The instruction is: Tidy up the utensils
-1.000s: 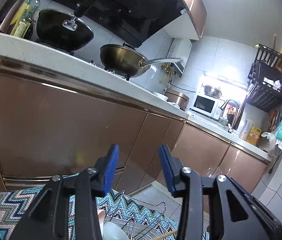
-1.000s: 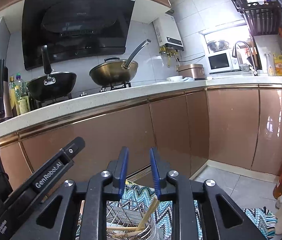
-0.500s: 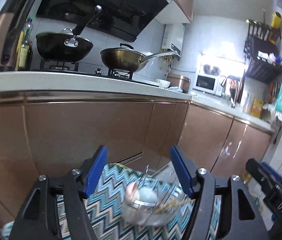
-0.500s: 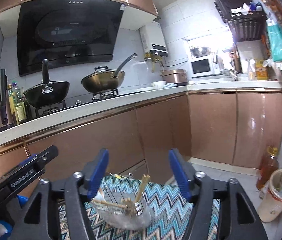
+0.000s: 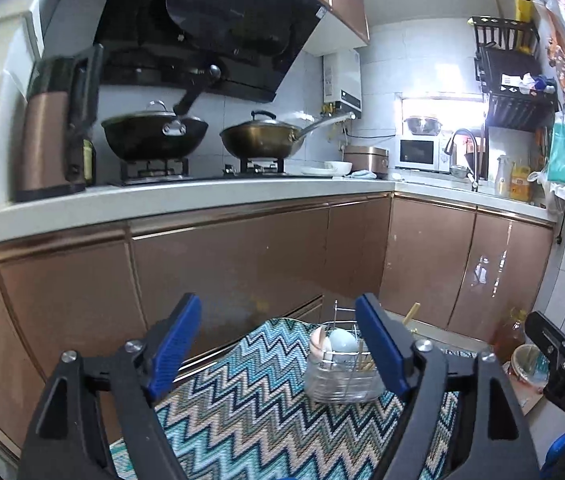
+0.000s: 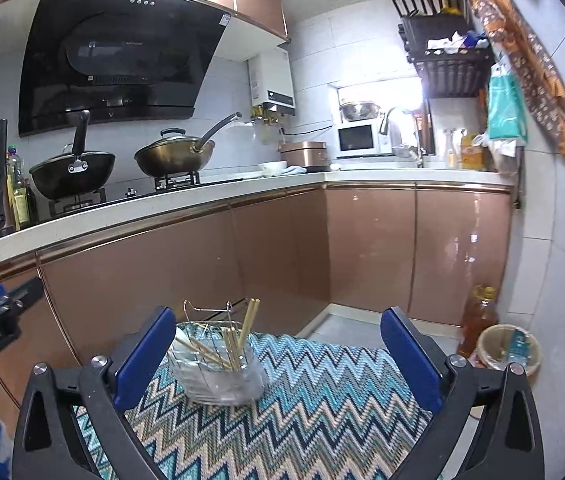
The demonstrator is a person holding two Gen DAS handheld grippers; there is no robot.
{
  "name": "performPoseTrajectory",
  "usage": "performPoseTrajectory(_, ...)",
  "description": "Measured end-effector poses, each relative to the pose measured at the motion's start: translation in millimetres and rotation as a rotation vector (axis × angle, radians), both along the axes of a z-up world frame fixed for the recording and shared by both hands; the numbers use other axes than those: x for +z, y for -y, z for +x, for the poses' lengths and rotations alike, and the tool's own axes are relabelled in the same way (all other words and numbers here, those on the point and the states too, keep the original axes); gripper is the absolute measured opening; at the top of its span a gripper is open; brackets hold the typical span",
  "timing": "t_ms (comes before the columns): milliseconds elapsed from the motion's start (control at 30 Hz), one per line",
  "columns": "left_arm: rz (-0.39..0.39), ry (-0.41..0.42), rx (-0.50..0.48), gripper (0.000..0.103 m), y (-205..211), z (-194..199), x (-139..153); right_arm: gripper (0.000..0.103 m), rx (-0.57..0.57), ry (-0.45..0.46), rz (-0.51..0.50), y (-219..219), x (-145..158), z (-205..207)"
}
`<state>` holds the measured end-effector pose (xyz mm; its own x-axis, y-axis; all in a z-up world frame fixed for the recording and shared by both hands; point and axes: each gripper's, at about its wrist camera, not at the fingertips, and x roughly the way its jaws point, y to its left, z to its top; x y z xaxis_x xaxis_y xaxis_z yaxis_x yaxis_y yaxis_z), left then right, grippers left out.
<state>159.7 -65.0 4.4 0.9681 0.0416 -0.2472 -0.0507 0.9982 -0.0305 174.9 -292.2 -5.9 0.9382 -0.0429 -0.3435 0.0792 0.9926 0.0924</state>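
Observation:
A wire utensil holder (image 5: pixel 340 376) with a clear base stands on a zigzag-patterned mat (image 5: pixel 242 412). It holds two spoons (image 5: pixel 332 340) and several wooden chopsticks (image 6: pixel 234 344). My left gripper (image 5: pixel 282 344) is drawn back from the holder, its jaws opening wide with nothing between the pads. My right gripper (image 6: pixel 278 354) is also behind the holder (image 6: pixel 218 368), its jaws opening wide and holding nothing. The holder sits ahead of both, untouched. Each gripper shows at the edge of the other's view.
Brown cabinet fronts (image 5: pixel 222 272) run under a white counter (image 5: pixel 162 200) with two woks (image 5: pixel 154 140) on a stove and a kettle (image 5: pixel 54 128). An oil bottle (image 6: pixel 478 316) and a small bin (image 6: pixel 508 350) stand on the floor at right. Tiled wall closes the right side.
Both grippers have pulled back and up from the holder and their jaws have spread wide. The holder, earlier close under the fingers, now stands free on the mat.

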Motion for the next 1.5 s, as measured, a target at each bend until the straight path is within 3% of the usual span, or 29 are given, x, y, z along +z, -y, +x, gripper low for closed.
performPoseTrajectory(567,-0.022,0.053,0.009,0.082,-30,-69,24,0.103,-0.069,0.03,-0.026,-8,20,-71)
performPoseTrajectory(1500,-0.025,0.104,-0.01,0.082,-40,-95,30,0.103,-0.136,0.057,-0.065,-11,27,-107)
